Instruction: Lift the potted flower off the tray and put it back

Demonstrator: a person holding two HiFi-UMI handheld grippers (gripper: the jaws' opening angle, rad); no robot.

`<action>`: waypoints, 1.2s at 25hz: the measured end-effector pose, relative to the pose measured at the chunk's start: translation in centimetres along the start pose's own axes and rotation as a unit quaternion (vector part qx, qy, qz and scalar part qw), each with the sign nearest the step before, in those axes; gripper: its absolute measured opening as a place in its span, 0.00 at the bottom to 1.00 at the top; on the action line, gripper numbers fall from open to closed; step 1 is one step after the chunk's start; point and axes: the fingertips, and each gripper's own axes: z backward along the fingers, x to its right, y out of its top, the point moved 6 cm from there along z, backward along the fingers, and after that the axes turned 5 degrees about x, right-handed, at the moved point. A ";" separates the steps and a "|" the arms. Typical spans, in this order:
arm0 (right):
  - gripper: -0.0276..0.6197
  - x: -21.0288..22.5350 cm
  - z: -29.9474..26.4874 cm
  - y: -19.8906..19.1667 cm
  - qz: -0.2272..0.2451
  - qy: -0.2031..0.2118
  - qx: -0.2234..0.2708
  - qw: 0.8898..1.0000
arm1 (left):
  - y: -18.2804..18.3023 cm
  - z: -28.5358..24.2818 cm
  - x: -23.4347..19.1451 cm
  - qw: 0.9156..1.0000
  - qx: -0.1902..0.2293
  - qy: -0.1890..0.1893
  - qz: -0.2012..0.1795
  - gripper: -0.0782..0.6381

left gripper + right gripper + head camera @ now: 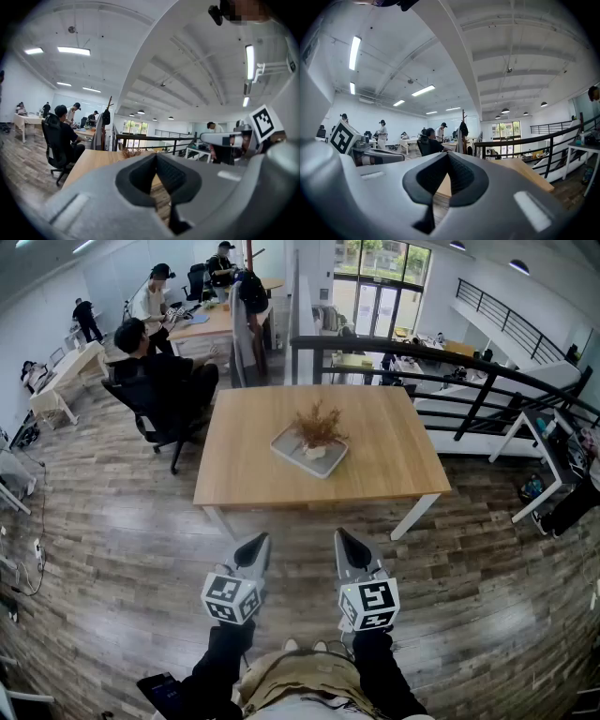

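Potted flower (pixel 317 430): it stands in the tray (pixel 284 446) on the wooden table (pixel 394 465). It is well ahead of both grippers, roughly on the line that runs between them, and nothing touches it.

Pot (pixel 315 453): small and pale, it sits at the foot of the brown sprigs and rests on the tray. Its exact shape is too small to tell.

Handling: the plant probably weighs little. The sprigs look dried, so they are likely brittle and apt to shed or snap. The pot looks stiff and may be smooth enough to slip.

Where to take hold: low on the pot's body, one jaw on each side and below the sprigs. The stems should not be gripped.

Left gripper (pixel 256 552): clenched, with the jaw tips pressed together and nothing between them. It points forward toward the table, tipped only slightly down, and its marker cube is at the end nearest the person.

Right gripper (pixel 348 549): also clenched and empty. It is held level, just beside the left gripper and parallel with it, the two apart.

Arms: dark sleeves (pixel 217 667) are drawn in close to the body. Both grippers sit low over the floor (pixel 112 549), short of the table's near edge.

Stage: the lift appears not yet begun, with the pot seated in the tray.

Next move calls for: closing the gap to the table and spreading the jaws before they come alongside the pot.

Risk: a jaw may brush the sprigs, or the pot may tip if it is taken too high.
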 end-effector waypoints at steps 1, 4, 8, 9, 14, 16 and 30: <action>0.05 0.0 -0.1 -0.1 0.001 0.000 0.001 1.000 | -0.1 0.0 -0.1 1.000 0.001 0.001 0.000 0.11; 0.05 -0.3 -0.3 -0.4 0.005 -0.001 0.002 1.000 | -0.4 0.2 -0.7 1.000 0.002 0.003 0.000 0.11; 0.05 -0.8 -0.5 -0.7 0.005 -0.003 0.000 1.000 | -0.5 0.6 -1.3 1.000 0.003 0.004 0.001 0.11; 0.05 -0.8 -0.5 -0.8 0.005 -0.003 0.000 1.000 | -0.6 0.7 -1.4 1.000 0.002 0.005 0.002 0.11; 0.05 -2.3 -0.9 -1.4 -0.001 -0.004 -0.002 1.000 | -1.1 1.9 -2.5 1.000 -0.001 0.003 0.005 0.11; 0.05 -3.4 -1.1 -1.5 -0.001 -0.007 -0.006 1.000 | -1.1 2.9 -3.2 1.000 -0.004 0.002 0.007 0.11; 0.05 -5.9 -3.2 -4.1 0.002 -0.021 -0.030 0.999 | -3.5 5.1 -6.8 0.999 -0.025 0.012 0.030 0.11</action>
